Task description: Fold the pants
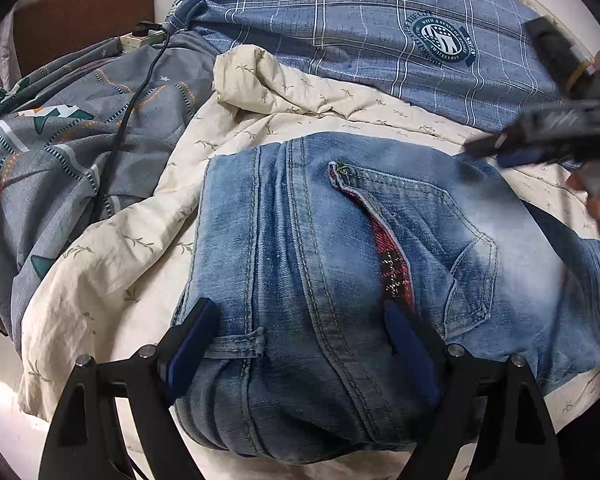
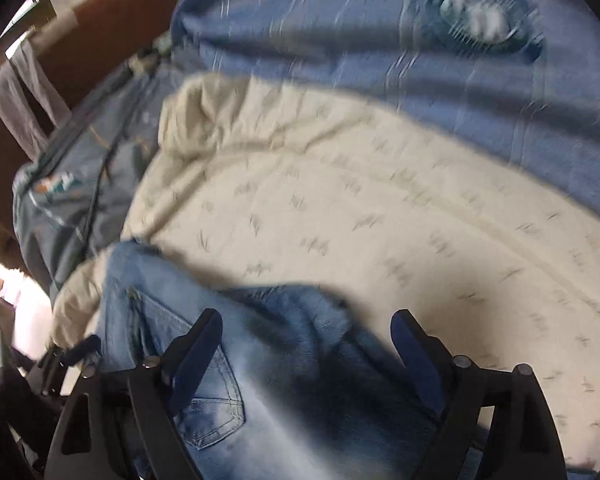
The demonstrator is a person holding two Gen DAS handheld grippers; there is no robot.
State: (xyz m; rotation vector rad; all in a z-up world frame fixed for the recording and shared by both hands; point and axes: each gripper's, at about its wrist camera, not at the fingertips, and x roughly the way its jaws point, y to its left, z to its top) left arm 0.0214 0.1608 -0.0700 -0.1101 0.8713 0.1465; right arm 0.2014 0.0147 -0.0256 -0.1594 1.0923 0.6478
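Folded down to a thick bundle, jeans (image 1: 340,280) lying mid cream sheet (image 1: 100,280), left gripper (image 1: 304,344) spread wide astride the waistband, right gripper (image 2: 306,344) wide too, holding nothing, perhaps only tidying left.

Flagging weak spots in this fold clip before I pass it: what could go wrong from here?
1. Both grippers are open: the left gripper merely straddles the jeans at the waistband, so the folded stack may spring open if they lift away.
2. The cream quilt underneath is rumpled, so the fold may sit uneven or slide.
3. The right gripper view is motion-blurred; a fast move over the denim could snag and drag the folded edge.
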